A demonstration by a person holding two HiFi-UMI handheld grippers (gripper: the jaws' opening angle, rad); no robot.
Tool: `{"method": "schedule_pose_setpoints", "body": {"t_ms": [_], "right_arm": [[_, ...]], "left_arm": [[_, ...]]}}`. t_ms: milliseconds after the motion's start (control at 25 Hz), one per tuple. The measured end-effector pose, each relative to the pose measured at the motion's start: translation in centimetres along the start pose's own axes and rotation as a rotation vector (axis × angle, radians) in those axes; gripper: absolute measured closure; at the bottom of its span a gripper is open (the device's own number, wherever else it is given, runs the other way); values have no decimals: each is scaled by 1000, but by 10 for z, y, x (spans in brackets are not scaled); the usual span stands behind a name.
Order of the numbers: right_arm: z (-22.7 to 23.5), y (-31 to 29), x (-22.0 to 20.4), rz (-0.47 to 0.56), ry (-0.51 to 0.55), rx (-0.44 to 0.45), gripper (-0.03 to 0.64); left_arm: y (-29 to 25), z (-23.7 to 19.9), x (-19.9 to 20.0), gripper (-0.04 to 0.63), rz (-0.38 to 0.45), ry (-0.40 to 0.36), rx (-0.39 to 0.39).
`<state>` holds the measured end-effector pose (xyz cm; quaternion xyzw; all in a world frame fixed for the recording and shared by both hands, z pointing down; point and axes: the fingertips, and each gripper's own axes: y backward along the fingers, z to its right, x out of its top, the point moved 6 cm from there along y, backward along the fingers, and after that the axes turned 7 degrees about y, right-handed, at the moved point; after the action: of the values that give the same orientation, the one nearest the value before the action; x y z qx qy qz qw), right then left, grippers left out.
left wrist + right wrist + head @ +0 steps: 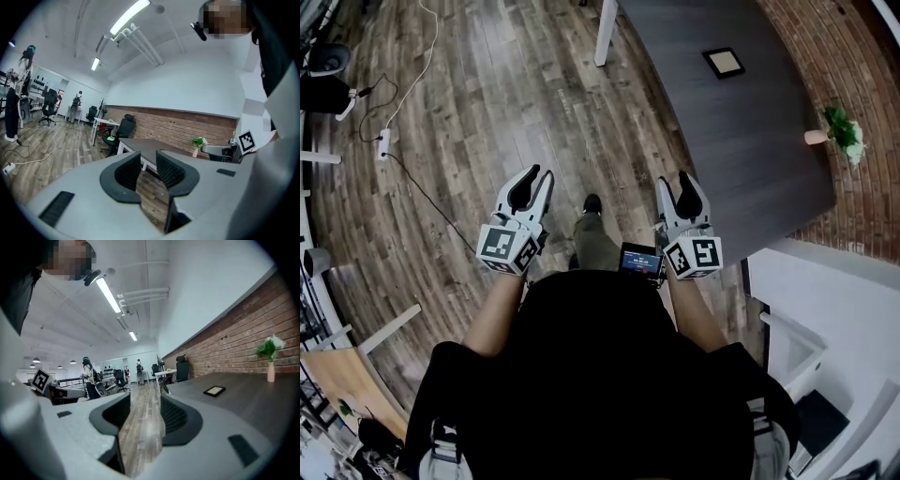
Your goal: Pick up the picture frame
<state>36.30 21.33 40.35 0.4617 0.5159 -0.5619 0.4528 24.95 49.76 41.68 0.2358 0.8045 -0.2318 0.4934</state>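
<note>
Picture frame (724, 63): lies flat on dark table (750, 159), far end, approx 1 o'clock in head view. Shows again in right gripper view at approx 4 o'clock, small, dark border w/ pale centre. Untouched; nothing on or against it. Plant (842, 134) in a vase at table's edge by brick wall (853, 56), approx 4 o'clock from frame, well apart from it.

Right gripper (675, 181): held near body, approx 7 o'clock from frame, by table's near edge. Jaws: spread a little, only wood floor (506, 103) seen btwn them, so empty.

Left gripper (540, 175): at 9 o'clock of right one, about level w/ it, further from table. Jaws: likewise parted w/ a narrow gap, nothing pinched, floor visible thru gap.

Further out: shoe (592, 202) btwn the two grippers, small screen (639, 260) at chest, cable (412, 84) and power strip (384, 142) at approx 10 o'clock on floor.

Progress, as judged: basically nil. No reach, no contact, no lift yet. Left to do: step up and reach across table toward 1 o'clock, bring one gripper down over a frame edge, close on it, raise it. Likely snag: lies flat, so thin edge gives jaws little to bite; prob needs a low approach angle.
</note>
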Motion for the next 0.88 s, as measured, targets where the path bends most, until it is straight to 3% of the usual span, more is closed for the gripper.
{"method": "schedule_pose_setpoints", "body": {"t_ms": [240,480,880], "right_arm": [[53,-98,31,41,-4,43,413],[92,-158,46,53,-13,65,413],[134,-244,46,20,-22,-54,413]], "left_arm": [[-97,-20,50,506,-10,-21,-8],[-164,-33,84,506,16,-36,-6],[-280,-82,97,506,-55,1,-141]]}}
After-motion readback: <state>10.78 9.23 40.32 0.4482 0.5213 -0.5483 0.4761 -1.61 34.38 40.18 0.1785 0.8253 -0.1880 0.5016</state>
